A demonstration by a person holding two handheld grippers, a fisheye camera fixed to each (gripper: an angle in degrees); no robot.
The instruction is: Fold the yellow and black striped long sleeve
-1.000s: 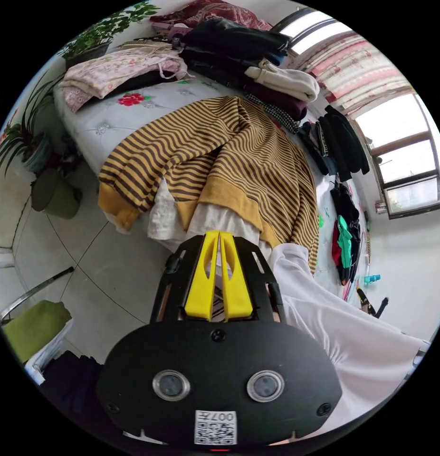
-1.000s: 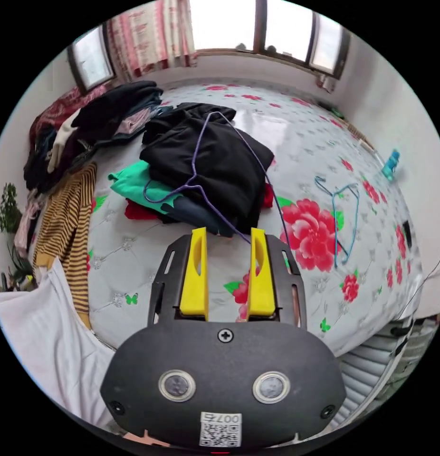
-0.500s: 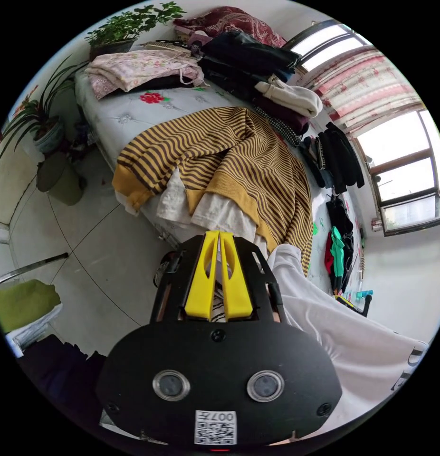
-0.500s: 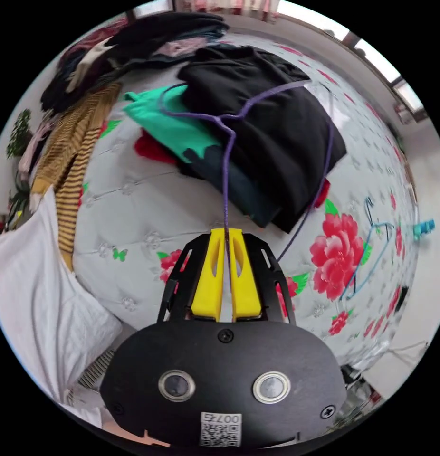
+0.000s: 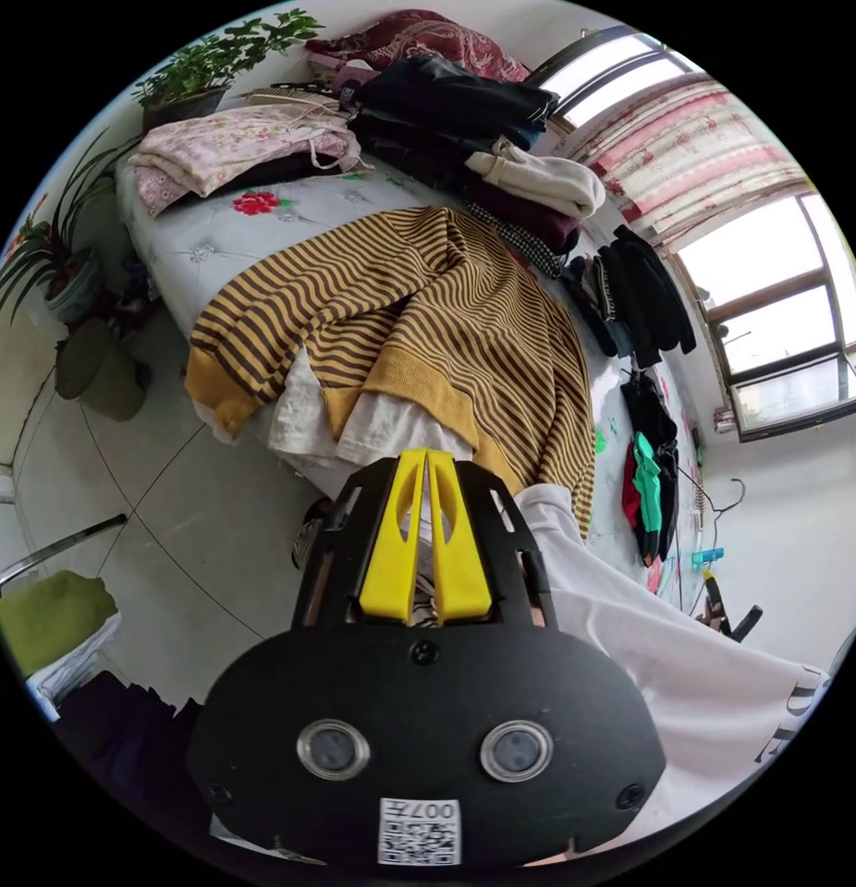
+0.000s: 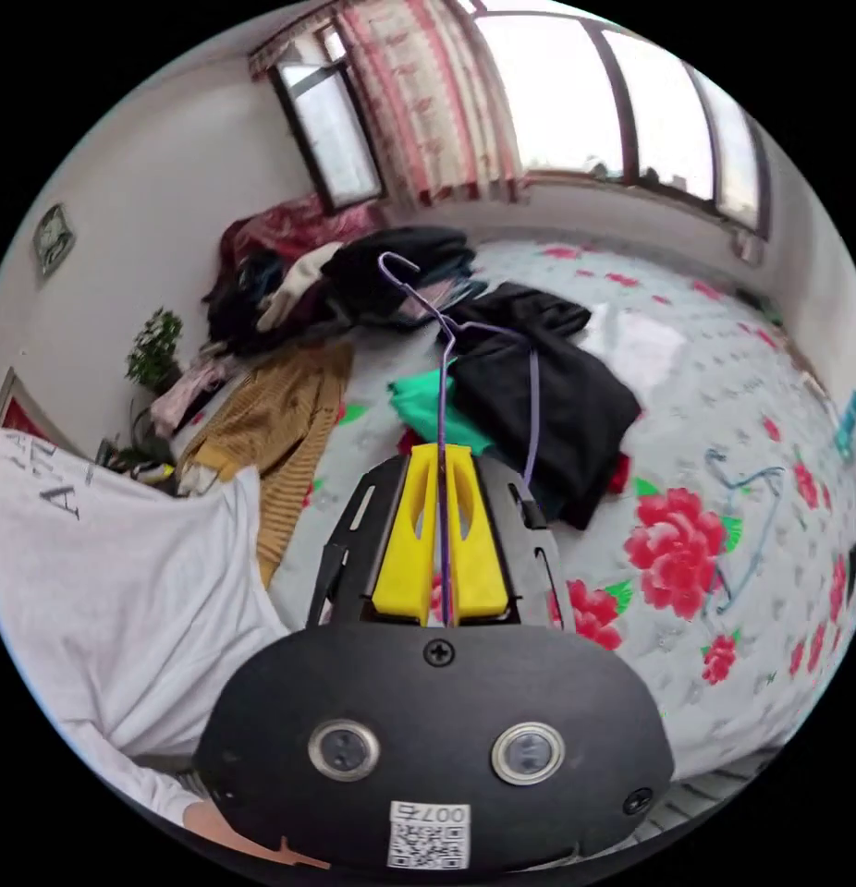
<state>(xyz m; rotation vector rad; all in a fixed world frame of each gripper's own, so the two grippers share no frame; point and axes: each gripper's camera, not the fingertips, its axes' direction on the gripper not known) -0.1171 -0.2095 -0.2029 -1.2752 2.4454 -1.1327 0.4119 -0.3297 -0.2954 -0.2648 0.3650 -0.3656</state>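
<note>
Here, on the flowered bed [image 5: 215,240]: yellow and black striped long sleeve [image 5: 419,314] spread rumpled over the bed's near edge, one cuffed sleeve hanging off the side toward the tiled floor [image 5: 197,517], a white garment [image 5: 372,430] peeking out from under its hem. Beyond the striped top, against the head of the bed: a folded pink floral garment [image 5: 234,148] and a heap of dark clothes [image 5: 456,92] with a cream piece [image 5: 539,180] among them. Potted plants [image 5: 67,268] on the floor beside the bed's corner.

Left gripper [image 5: 426,462] held off the bed's edge, just short of the striped hem, yellow jaws pressed together, nothing visibly between them. A person's white sleeve [image 5: 650,637] alongside it.

Seen from the right gripper view: the same striped top [image 6: 280,416] lying at the bed's far side, next to a green garment [image 6: 428,407] and a black garment [image 6: 548,397] piled toward the bed's middle. Right gripper [image 6: 443,457] raised above the bed, jaws nearly closed and clamped on the wire of a purple hanger [image 6: 444,351], hook end up, clear of the black pile. A blue hanger [image 6: 747,527] flat on the bed among the red printed flowers, well apart from the purple one. White shirt [image 6: 104,591] of the person at that view's edge.
</note>
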